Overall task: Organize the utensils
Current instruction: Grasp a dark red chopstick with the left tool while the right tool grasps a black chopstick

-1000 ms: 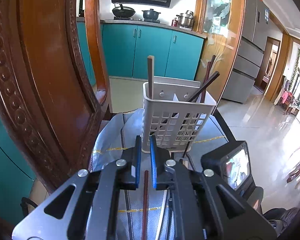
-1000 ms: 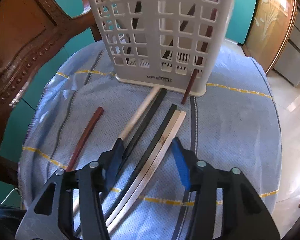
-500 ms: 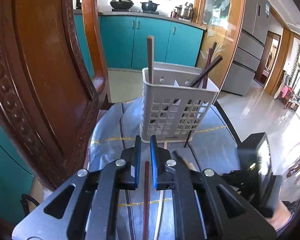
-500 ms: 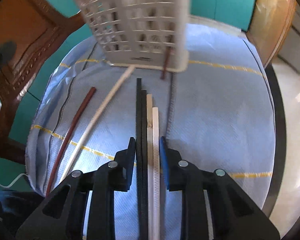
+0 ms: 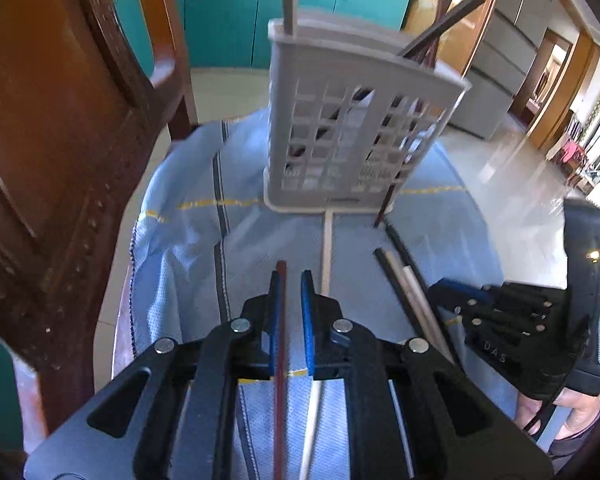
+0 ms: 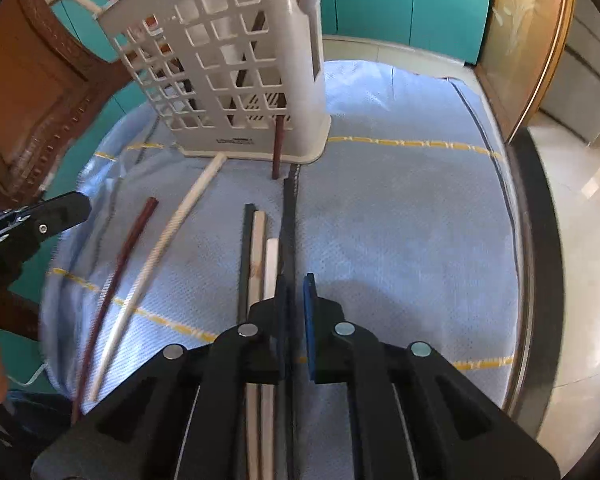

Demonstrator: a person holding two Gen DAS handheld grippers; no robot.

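Right wrist view: picking up, right gripper (image 6: 296,300) just closed on black chopstick (image 6: 289,216), left gripper (image 5: 291,300) near-shut around red chopstick (image 5: 281,320); next, lifting into basket (image 6: 236,60).

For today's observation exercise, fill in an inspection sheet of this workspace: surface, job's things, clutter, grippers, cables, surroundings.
Surface: blue cloth over a round table.
Job's things: white basket holding sticks; dark red chopstick, pale chopstick, black chopstick on the cloth.
Clutter: nothing seen.
Grippers: left gripper nearly shut, dark red chopstick between its pads; right gripper has just closed on the black chopstick.
Cables: nothing seen.
Surroundings: wooden chair, teal cabinets.
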